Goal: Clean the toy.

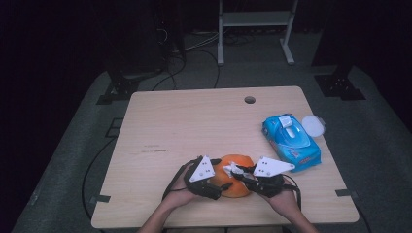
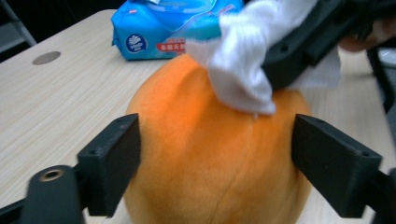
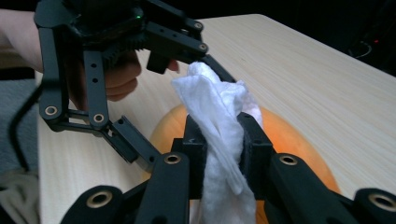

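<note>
Down at the near edge of the table (image 1: 170, 121), two forearms in from the bottom, a gripper in each hand, both working on the orange ball (image 1: 236, 175) between them.

Left gripper (image 1: 217, 182) spread wide around the ball (image 2: 215, 154), one jaw on each flank, pressed against or just beside the fuzzy skin, hard to say which. Holding it steady on the tabletop by the look of it.

Right gripper (image 1: 239, 173) clamped tight on a white wipe (image 3: 219, 140), jaws nearly together with the bunched cloth squeezed between them and spilling out above and below. Wipe (image 2: 243, 70) pushed down onto the top of the ball, seen clearly from the left gripper view. Same wipe (image 1: 234, 170) a small white patch from the high view, right on the crown of the ball (image 3: 299, 140).

Over to the right, a blue pack of wipes (image 1: 291, 141) lying flat, lid flipped open, near the ball but apart from it. Round white lid (image 1: 313, 125) just beyond the pack, touching its far corner or close to it.

Farther off, a small round hole (image 1: 249, 100) in the tabletop near the back edge.
</note>
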`<state>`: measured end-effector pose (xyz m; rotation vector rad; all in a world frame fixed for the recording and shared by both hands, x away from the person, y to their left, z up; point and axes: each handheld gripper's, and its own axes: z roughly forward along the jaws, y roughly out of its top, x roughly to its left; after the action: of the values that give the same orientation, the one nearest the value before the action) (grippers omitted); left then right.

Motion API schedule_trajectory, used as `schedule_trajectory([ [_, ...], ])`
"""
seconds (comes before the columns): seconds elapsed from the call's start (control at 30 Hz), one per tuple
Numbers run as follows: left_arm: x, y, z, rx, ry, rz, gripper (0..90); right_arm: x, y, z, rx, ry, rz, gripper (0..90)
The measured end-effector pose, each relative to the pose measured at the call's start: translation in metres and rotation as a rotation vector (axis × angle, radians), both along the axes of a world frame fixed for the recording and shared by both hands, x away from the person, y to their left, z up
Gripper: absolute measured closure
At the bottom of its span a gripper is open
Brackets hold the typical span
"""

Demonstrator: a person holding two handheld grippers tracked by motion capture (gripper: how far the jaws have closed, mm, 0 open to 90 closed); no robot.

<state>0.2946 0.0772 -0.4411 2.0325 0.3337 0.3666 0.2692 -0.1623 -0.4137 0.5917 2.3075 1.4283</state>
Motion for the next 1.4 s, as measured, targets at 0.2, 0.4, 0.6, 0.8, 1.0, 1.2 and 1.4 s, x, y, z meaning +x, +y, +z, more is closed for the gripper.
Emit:
schedule_trajectory([
  [0.2,0.006,0.012,-0.005,-0.012,0.055,0.012,21.5,0.012,-0.028,-0.003,0.016,0.028,-0.106,75.1],
  [0.4,0.005,0.006,0.004,-0.028,0.051,0.010,16.4,0.015,-0.035,-0.007,0.021,0.052,-0.133,75.0],
  [0.6,0.001,-0.001,0.005,-0.038,-0.013,-0.015,15.5,0.004,-0.009,0.000,0.033,0.019,-0.034,74.8],
  [0.8,0.005,0.010,-0.001,-0.025,0.036,0.010,23.8,0.005,-0.010,-0.001,0.011,0.007,-0.042,75.0],
  [1.0,0.010,0.017,-0.005,-0.045,0.072,0.021,24.3,0.017,-0.034,-0.010,0.018,0.062,-0.117,74.9],
  [1.2,0.008,0.007,0.011,-0.090,0.064,-0.005,16.4,0.009,-0.019,-0.005,0.018,0.029,-0.087,75.1],
  [1.4,0.012,0.014,0.003,-0.085,0.079,0.011,23.8,0.003,-0.007,0.000,0.011,0.000,-0.038,75.0],
])
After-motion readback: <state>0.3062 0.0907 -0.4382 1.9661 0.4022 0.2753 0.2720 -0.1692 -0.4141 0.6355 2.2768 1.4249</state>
